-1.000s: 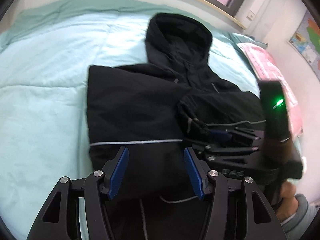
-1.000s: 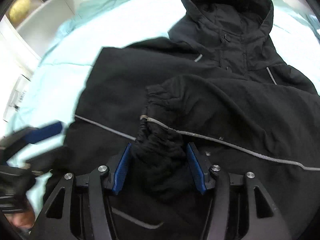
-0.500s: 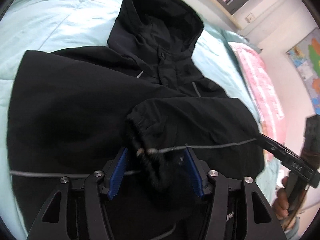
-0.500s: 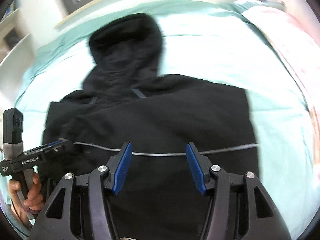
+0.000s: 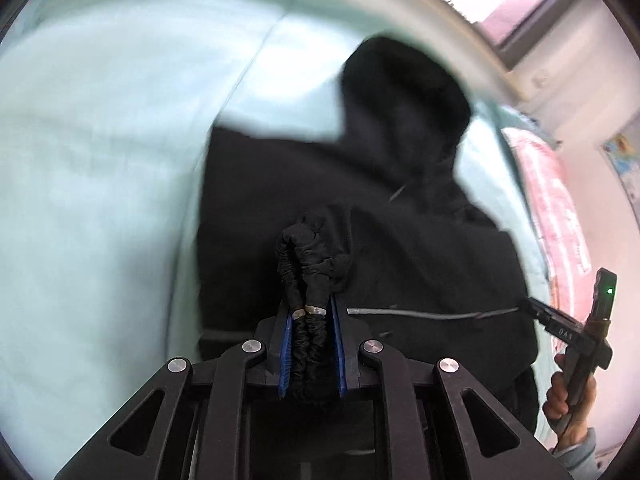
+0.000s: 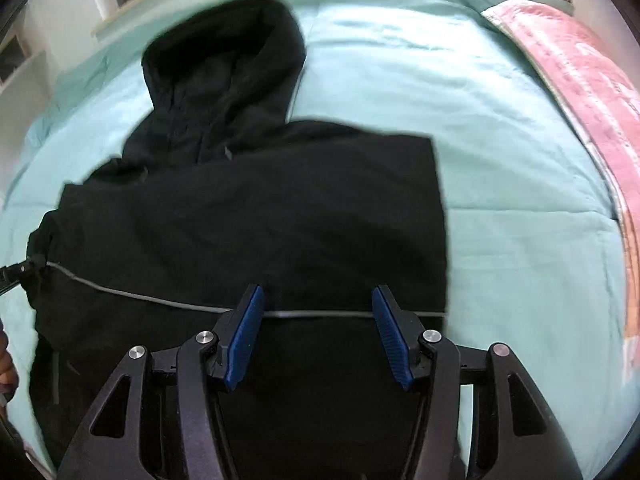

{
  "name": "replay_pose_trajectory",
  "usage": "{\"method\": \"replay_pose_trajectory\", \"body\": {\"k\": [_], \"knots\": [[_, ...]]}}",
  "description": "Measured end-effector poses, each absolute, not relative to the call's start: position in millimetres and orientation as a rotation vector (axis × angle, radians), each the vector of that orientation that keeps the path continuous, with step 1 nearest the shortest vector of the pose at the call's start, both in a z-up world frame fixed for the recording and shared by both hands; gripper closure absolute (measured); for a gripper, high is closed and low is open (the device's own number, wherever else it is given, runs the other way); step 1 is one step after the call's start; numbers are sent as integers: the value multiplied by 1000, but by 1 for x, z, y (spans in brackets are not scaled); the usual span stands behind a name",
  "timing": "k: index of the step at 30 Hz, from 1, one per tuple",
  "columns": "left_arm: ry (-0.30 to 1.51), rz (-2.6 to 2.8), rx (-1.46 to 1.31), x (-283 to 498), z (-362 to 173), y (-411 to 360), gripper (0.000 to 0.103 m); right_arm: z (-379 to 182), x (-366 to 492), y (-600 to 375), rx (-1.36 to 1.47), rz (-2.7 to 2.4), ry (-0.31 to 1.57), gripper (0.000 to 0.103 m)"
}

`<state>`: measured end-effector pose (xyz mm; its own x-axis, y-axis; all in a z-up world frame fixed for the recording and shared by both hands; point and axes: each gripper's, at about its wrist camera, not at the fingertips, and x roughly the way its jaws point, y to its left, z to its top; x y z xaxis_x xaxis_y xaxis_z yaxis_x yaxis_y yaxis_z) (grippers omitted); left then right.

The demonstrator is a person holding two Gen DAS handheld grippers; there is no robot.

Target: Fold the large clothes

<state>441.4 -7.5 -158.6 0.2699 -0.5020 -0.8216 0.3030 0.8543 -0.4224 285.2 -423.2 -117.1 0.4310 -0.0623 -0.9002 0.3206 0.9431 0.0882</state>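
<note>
A black hooded jacket (image 5: pixel 420 248) lies flat on a teal bedspread (image 5: pixel 100 200), hood (image 6: pixel 224 60) towards the headboard. My left gripper (image 5: pixel 310 308) is closing its jaws, and the blue pads press on the bunched elastic sleeve cuff (image 5: pixel 308 264), which sticks up between them. In the right wrist view my right gripper (image 6: pixel 316 308) hangs over the jacket's lower right part above its grey stripe (image 6: pixel 160 300); its jaws are opening with nothing between them. That gripper (image 5: pixel 532 308) also shows at the jacket's right edge in the left wrist view, held by a hand (image 5: pixel 568 396).
A pink quilt (image 6: pixel 580 92) lies along the right side of the bed. Behind the hood run a wooden headboard ledge (image 5: pixel 460 28) and a window. A map poster (image 5: pixel 624 156) hangs on the right wall. Bare teal bedspread (image 6: pixel 500 160) surrounds the jacket.
The right gripper let go of the sleeve cuff and swung to the jacket's right side. The left gripper came over the cuff and closed on it.
</note>
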Motion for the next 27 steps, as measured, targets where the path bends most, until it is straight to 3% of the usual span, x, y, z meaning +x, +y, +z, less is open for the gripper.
{"method": "replay_pose_trajectory", "body": {"k": [5, 9, 11, 14, 17, 22, 26, 27], "knots": [[1215, -560, -257, 446, -188, -1, 81, -155, 291, -432, 271, -255, 1152, 39], [1112, -517, -68, 428, -147, -12, 73, -131, 297, -429, 228, -253, 1192, 39], [1029, -496, 34, 415, -117, -19, 66, -102, 297, -422, 227, -202, 1114, 39], [933, -577, -10, 404, -86, -44, 63, -76, 315, -407, 231, -145, 1034, 38], [980, -659, 3, 410, -102, -91, 63, -95, 350, -388, 196, -117, 1074, 38], [1165, -495, 100, 448, -190, -122, 65, -154, 366, -391, 217, -159, 1195, 39], [1171, -466, 181, 449, -184, -132, 65, -149, 364, -389, 169, -178, 1222, 39], [1167, -459, 216, 445, -176, -135, 66, -142, 360, -389, 168, -172, 1223, 47]]}}
